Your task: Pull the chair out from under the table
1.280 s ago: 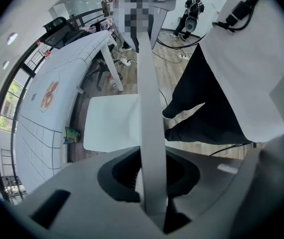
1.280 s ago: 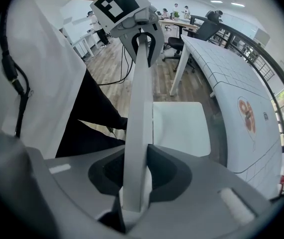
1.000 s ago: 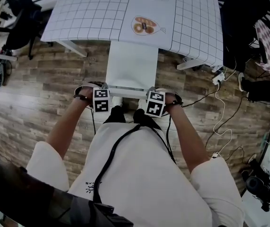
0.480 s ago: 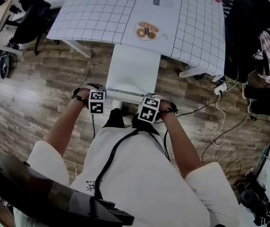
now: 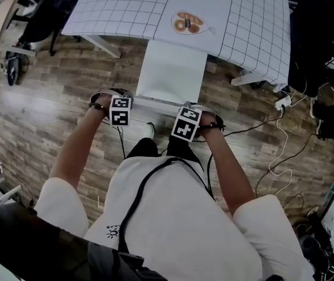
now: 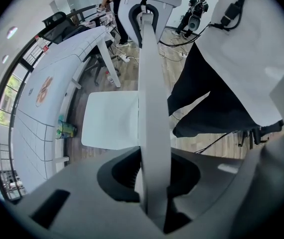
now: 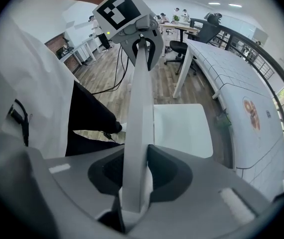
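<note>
The left gripper (image 6: 154,183) and the right gripper (image 7: 134,183) were kept clamped, jaws parted only by the rail's thickness, on the top rail (image 5: 155,103) of the chair (image 5: 170,75), one near each end. No shift of either was seen over the last second, so the pull was judged paused. Most of the seat was exposed, its far edge at or just under the table's (image 5: 132,10) near edge.
</note>
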### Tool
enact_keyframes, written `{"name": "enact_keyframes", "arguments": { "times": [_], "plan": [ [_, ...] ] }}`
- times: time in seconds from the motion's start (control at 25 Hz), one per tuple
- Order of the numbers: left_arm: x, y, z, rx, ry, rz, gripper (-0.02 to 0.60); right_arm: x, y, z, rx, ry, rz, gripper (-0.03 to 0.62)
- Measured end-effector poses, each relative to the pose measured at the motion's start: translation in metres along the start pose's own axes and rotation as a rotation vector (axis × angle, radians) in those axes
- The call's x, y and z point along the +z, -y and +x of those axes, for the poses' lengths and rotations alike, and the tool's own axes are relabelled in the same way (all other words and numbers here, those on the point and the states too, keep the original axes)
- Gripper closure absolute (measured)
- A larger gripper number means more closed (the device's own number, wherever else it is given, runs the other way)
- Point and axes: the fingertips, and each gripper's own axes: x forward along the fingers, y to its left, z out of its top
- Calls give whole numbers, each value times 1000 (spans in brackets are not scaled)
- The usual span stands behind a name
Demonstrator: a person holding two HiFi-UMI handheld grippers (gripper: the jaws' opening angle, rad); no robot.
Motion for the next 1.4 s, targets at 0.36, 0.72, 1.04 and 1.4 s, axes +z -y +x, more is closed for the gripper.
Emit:
{"name": "enact_keyframes", "arguments": {
  "times": [0.36,0.72,1.04,1.4],
  "plan": [
    [-1,6,5,-13,-3,8,489,1,-5,2,-13,-1,21,499],
    [-12,16,6,13,-17,48,489,11,-12,7,-117,8,40,505],
    [-12,22,6,31,-16,63,486,11,-17,9,-159,-40,30,507],
    [-13,24,9,49,-65,91,484,6,-20,8,-148,-26,24,508]
  ]
}}
